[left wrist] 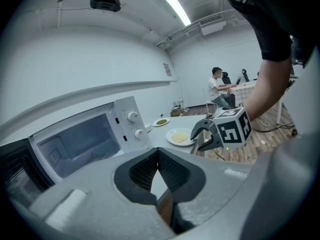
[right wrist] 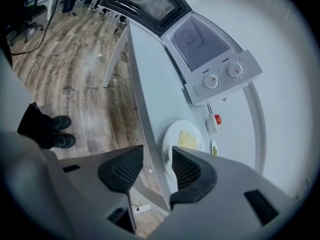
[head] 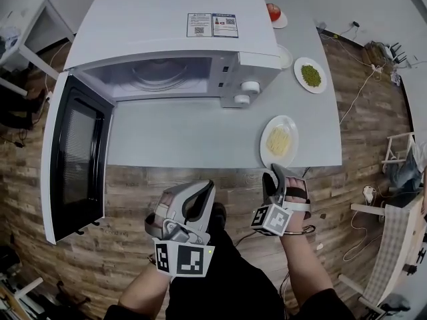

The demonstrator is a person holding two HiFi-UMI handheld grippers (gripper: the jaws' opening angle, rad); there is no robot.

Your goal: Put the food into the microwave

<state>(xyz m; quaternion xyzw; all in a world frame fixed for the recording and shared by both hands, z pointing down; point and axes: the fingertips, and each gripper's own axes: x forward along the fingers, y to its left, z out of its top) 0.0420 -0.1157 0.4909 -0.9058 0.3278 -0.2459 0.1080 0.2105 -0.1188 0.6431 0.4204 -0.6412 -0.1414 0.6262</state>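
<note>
A plate (head: 264,143) is set beside the open microwave (head: 167,25)
Near it, the right gripper (head: 277,172) is held agape; the left gripper (head: 205,187) is clamped together, empty.

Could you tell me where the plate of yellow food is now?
In the head view the plate sits by the table's near edge, toward its right end, ahead of the right claw.

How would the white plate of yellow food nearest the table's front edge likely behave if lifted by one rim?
The plate looks rigid and glazed, so it probably won't flex but may slip in a grip. Shallow and wide, it would likely tilt when gripped at one rim. The yellow food lies loose, so it could slide off.
</note>
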